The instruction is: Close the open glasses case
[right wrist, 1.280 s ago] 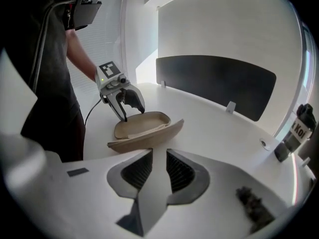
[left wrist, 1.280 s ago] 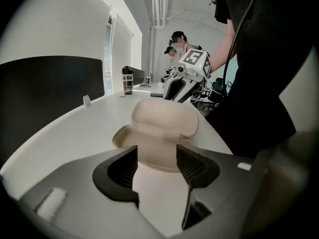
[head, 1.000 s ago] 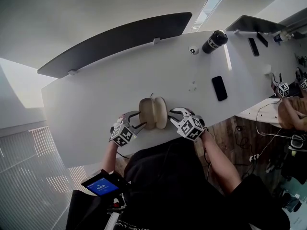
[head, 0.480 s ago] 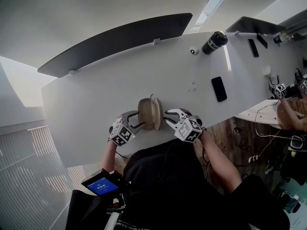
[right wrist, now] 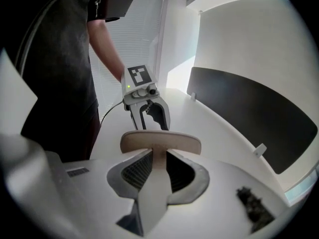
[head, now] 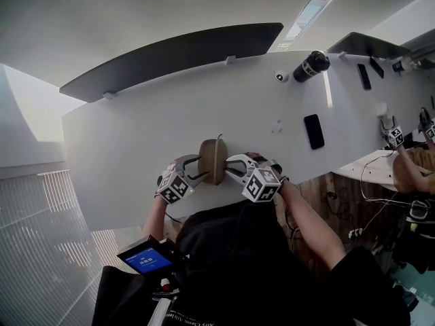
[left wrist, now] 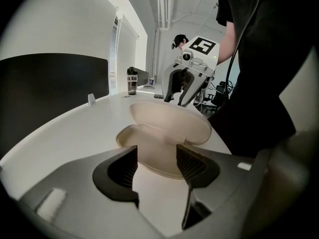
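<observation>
The glasses case [head: 213, 160] has a beige, matt, smooth skin, like faux leather or soft plastic, and its inner face looks equally pale and matt. The surface [head: 136, 141] is white and smooth with a faint sheen. The left tool [left wrist: 157, 159] is pale grey moulded plastic with dark, finely ribbed pads [left wrist: 127, 168]; the right tool [right wrist: 158, 169] is made alike. Each marker cube [head: 261, 185] bears flat black-and-white print. The divider panel [head: 170, 53] is dark and matt. The phone [head: 313, 131] is glossy black.
</observation>
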### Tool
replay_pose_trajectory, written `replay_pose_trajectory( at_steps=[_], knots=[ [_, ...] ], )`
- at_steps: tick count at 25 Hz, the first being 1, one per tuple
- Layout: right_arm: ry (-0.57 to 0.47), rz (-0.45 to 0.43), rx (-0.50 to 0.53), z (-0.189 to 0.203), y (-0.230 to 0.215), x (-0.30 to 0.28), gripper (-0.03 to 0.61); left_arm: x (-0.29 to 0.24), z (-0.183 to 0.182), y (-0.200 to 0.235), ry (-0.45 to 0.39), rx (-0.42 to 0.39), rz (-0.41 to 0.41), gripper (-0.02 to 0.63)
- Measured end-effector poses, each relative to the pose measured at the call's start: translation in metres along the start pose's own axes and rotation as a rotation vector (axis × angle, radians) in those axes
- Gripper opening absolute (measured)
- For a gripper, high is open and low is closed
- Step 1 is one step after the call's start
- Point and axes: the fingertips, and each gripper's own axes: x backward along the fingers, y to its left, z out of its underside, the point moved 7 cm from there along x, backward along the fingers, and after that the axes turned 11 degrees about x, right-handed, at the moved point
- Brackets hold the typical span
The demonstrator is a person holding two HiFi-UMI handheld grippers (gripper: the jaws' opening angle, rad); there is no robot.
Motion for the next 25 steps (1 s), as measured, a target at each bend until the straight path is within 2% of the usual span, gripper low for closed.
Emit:
replay_pose_trajectory(
  at_steps=[7,12,14,16,22,25],
  knots=[
    [-0.002,-0.016,0.042,-0.004,-0.005,-0.009,0.091,0.002,0.002,0.002,-0.044,0.089,-0.001,0.249],
    [-0.029,-0.047,0.087,-0.017,-0.01,-0.025,0.091,0.028,0.002,0.008,-0.07,0.139,-0.068,0.249],
    [-0.037,-0.06,0.097,-0.02,-0.011,-0.03,0.091,0.035,-0.004,0.005,-0.091,0.124,-0.095,0.248],
    [-0.041,-0.072,0.106,-0.022,-0.012,-0.034,0.091,0.037,-0.008,-0.002,-0.081,0.088,-0.112,0.221],
    [-0.028,-0.081,0.1,-0.028,-0.014,-0.042,0.091,0.039,-0.025,-0.02,-0.108,0.05,-0.087,0.222],
    [-0.029,-0.094,0.103,-0.034,-0.014,-0.048,0.091,0.037,-0.025,-0.029,-0.093,0.026,-0.057,0.222]
  ],
)
